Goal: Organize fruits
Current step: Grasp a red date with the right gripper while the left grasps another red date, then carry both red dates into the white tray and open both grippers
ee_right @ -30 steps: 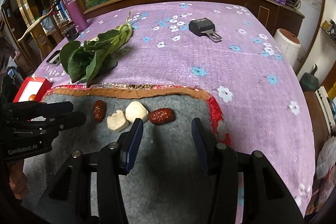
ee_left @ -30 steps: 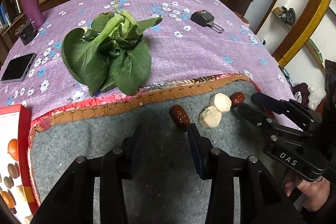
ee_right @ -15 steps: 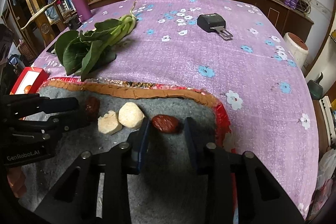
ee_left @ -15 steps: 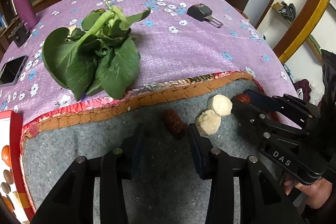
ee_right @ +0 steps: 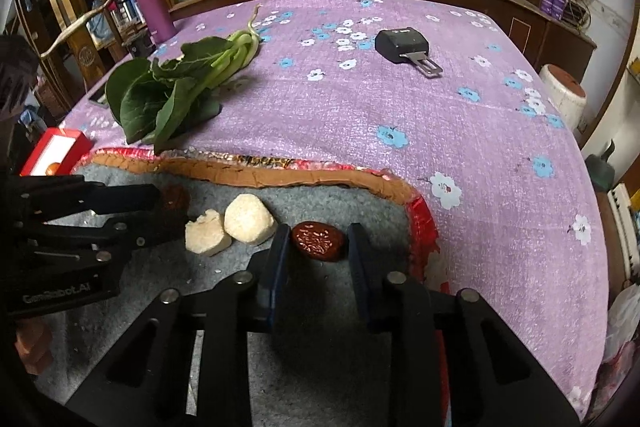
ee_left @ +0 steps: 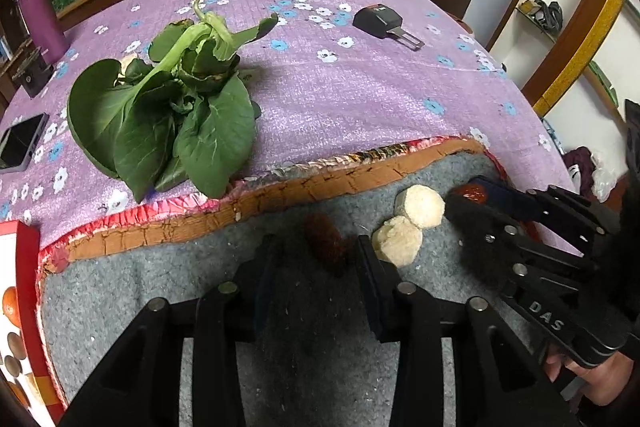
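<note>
Two wrinkled red dates lie on a grey felt mat [ee_left: 160, 287]. The left date [ee_left: 326, 245] sits between the fingers of my left gripper [ee_left: 316, 247]. Those jaws are closing, with a gap still showing on the date's left side. The right date [ee_right: 318, 241] sits between the tips of my right gripper [ee_right: 318, 235], whose jaws are closing with the pads against both its ends. Between the dates lie two pale cut chunks [ee_left: 420, 205] [ee_left: 398, 241]. In each wrist view the other gripper [ee_left: 464, 199] [ee_right: 168, 203] shows, with a date at its tips.
A bunch of leafy greens [ee_left: 168, 115] lies on the purple flowered cloth beyond the mat. A black buckle [ee_left: 380, 19] is farther back, a phone [ee_left: 20, 143] and a purple bottle [ee_left: 36, 11] at far left. A red box [ee_left: 16, 307] is at the mat's left edge.
Both grippers came forward, so each date now sits between the fingers instead of ahead of them. The right jaws narrowed clearly around their date; the left jaws narrowed slightly.
</note>
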A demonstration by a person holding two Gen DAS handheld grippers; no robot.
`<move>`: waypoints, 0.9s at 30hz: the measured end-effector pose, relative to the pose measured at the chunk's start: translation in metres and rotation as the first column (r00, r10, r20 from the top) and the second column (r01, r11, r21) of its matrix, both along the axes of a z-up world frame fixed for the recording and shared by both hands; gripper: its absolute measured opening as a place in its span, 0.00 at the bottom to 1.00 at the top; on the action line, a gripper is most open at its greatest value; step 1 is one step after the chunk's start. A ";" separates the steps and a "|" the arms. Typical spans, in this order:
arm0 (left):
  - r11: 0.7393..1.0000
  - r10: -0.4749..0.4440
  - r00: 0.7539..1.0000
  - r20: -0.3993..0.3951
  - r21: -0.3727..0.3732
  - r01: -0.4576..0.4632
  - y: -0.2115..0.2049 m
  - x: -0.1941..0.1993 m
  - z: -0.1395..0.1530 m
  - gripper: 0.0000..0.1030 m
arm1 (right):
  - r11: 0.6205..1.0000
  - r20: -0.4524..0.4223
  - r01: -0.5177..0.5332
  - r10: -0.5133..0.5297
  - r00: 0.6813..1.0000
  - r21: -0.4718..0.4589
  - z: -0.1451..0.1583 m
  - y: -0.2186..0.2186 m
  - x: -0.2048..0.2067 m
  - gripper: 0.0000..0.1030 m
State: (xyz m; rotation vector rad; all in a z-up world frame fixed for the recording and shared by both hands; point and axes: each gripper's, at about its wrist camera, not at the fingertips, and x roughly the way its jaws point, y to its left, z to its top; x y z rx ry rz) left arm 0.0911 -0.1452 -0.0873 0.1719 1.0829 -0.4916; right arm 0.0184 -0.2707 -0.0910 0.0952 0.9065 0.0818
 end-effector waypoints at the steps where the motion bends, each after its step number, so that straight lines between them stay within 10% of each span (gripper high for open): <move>1: 1.000 0.005 1.000 0.004 0.007 -0.005 0.000 0.001 0.000 0.29 | 1.000 0.003 0.003 -0.003 1.000 0.007 0.000 -0.001 -0.001 0.29; 6: 0.999 0.029 1.000 0.003 0.012 -0.030 0.004 0.006 0.000 0.14 | 0.999 0.009 0.014 -0.014 1.000 0.043 0.000 -0.005 -0.004 0.29; 27: 0.993 0.116 0.992 0.058 -0.038 -0.114 0.054 -0.012 0.035 0.14 | 0.998 0.023 -0.001 0.000 1.000 0.057 0.020 0.024 -0.010 0.29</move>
